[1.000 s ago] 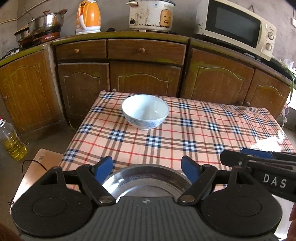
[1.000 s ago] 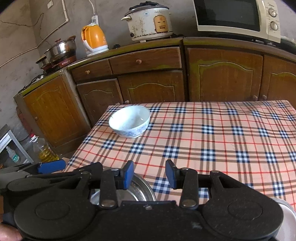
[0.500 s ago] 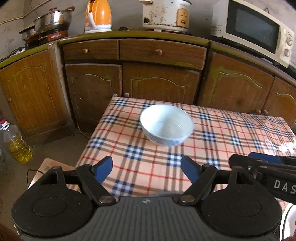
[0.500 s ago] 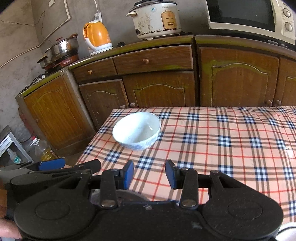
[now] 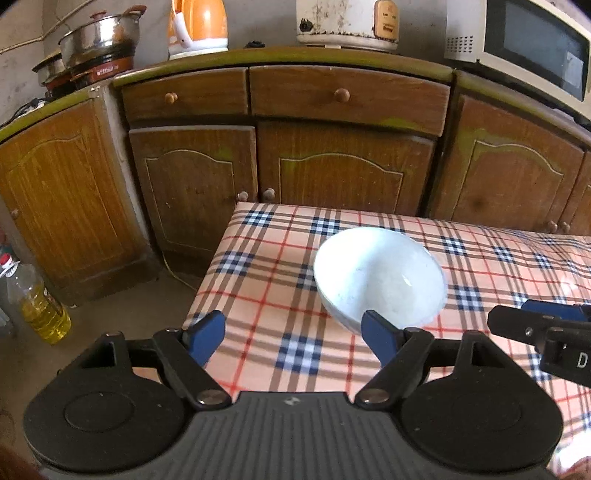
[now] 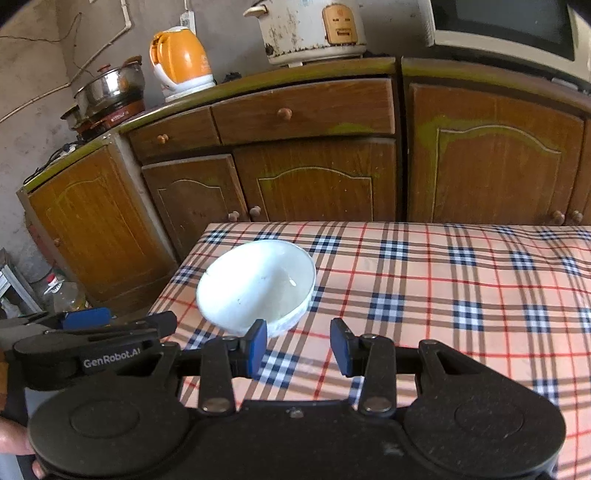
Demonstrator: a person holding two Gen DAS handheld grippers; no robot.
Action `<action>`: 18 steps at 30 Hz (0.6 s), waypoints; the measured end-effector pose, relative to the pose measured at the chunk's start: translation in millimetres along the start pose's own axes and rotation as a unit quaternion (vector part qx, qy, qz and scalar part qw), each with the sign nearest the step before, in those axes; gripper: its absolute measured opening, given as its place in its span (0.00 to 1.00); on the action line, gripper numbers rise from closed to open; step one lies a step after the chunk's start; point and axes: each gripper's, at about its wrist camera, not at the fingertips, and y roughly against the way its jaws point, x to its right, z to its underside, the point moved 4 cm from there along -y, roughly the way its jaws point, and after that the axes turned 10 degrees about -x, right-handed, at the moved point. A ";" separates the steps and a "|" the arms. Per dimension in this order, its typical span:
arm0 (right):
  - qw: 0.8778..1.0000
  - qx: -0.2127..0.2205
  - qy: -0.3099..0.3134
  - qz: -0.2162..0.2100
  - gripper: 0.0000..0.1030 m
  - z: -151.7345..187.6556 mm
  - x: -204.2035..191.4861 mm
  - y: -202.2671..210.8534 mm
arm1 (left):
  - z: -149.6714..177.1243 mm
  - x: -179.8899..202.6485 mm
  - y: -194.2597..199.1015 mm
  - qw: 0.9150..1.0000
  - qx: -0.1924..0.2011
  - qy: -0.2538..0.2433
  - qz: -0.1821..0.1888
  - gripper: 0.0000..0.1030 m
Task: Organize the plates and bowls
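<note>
A white bowl (image 5: pixel 380 275) with a blue pattern stands on the plaid-covered table (image 5: pixel 280 295), near its far left corner; it also shows in the right wrist view (image 6: pixel 256 286). My left gripper (image 5: pixel 293 336) is open and empty, just short of the bowl, its right fingertip at the bowl's near rim. My right gripper (image 6: pixel 297 345) is open and empty, its left fingertip at the bowl's near right side. Each gripper shows at the edge of the other's view. The metal plate seen earlier is out of view.
Wooden cabinets (image 5: pixel 332 177) stand close behind the table, with an orange kettle (image 5: pixel 197 26), a rice cooker (image 5: pixel 347 22), a microwave (image 5: pixel 535 48) and pots (image 5: pixel 99 40) on the counter. An oil bottle (image 5: pixel 40 302) stands on the floor at the left.
Both grippers have moved forward over the table toward the bowl, which now looks larger and nearer. The metal plate under them has dropped out of view. Both stay open.
</note>
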 end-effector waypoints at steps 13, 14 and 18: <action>0.999 -0.028 -0.013 -0.005 0.46 -22.0 10.2 -66.6 | -22.4 5.9 -55.8 1.000 -0.018 -0.003 0.013 0.75; 0.999 -0.031 -0.014 -0.006 0.46 -23.0 10.2 -71.2 | -23.8 5.7 -60.2 1.000 -0.021 -0.001 0.015 0.71; 0.999 -0.040 -0.028 -0.017 0.46 -27.6 10.7 -89.6 | -26.0 4.1 -75.3 0.999 -0.029 0.004 0.021 0.56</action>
